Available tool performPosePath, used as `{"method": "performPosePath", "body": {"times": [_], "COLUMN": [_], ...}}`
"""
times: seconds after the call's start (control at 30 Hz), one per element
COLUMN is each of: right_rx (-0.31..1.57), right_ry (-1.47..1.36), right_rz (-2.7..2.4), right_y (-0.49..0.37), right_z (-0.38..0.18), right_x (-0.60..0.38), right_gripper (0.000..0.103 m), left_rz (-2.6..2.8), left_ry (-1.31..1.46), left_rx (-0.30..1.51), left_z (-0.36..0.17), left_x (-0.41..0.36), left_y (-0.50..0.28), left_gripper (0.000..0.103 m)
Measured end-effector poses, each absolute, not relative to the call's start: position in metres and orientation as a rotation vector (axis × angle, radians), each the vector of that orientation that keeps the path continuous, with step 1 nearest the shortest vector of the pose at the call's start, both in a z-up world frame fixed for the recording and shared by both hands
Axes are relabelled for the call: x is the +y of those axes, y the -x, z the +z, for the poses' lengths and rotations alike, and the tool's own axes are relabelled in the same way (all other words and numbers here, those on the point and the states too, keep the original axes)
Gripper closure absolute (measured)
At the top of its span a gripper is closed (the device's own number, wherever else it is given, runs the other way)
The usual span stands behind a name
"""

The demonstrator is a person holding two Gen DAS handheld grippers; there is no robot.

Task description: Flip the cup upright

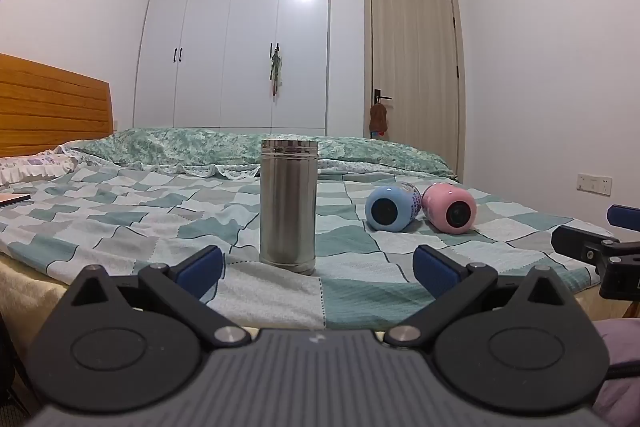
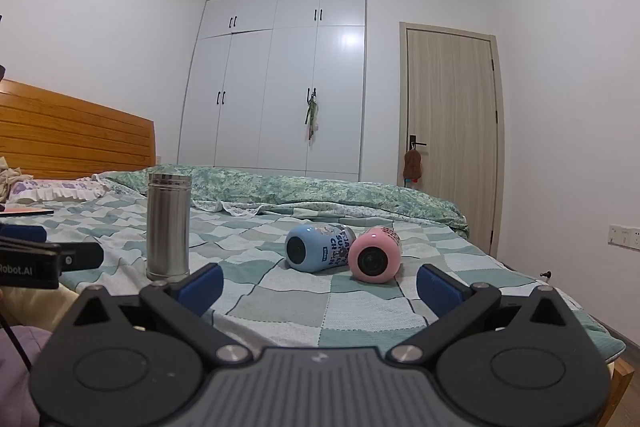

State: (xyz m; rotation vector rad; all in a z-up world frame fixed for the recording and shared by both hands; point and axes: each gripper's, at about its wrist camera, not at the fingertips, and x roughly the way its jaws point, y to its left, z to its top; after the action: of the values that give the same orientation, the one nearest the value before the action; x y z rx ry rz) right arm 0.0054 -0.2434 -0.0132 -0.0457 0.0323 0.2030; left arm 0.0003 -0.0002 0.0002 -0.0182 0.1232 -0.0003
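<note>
— Tools first: the left tool [image 1: 318,269] hangs at the bed's near edge with its jaws spread wide and nothing between them, lined up on the steel flask [image 1: 289,205]. The right tool [image 2: 320,281] is just as wide open and empty, aimed at the two cups.

— Where are the cups exactly?

— Both lie on their sides on the checked bedspread [image 2: 280,303], past the tools. The blue cup [image 2: 318,249] and the pink cup [image 2: 374,255] touch each other, round ends facing the right tool. The flask stands upright, well apart to their left.

— What could go wrong?

— Plenty, I'd judge. The bed is soft, so a cup set upright may tip again. They are round and could roll away when nudged. Because they touch, closing on the pink one may shove the blue one. The smooth sides may slip during the turn.

— And behind?

— A rumpled green quilt [image 2: 320,193], then the wardrobe [image 2: 280,83] and the door [image 2: 450,131].
</note>
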Motion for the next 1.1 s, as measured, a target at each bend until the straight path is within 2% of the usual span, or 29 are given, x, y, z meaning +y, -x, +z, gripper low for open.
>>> {"method": "performPosePath", "body": {"times": [1.1], "right_rx": [0.030], "right_ry": [0.046], "right_rz": [0.203], "right_y": [-0.0044], "right_z": [-0.0129], "right_x": [-0.2438], "right_gripper": [0.000], "left_rz": [-0.002], "left_ry": [0.015], "left_rx": [0.120], "left_z": [0.0023], "left_x": [-0.0001], "left_y": [0.0004], "left_gripper": [0.000]}}
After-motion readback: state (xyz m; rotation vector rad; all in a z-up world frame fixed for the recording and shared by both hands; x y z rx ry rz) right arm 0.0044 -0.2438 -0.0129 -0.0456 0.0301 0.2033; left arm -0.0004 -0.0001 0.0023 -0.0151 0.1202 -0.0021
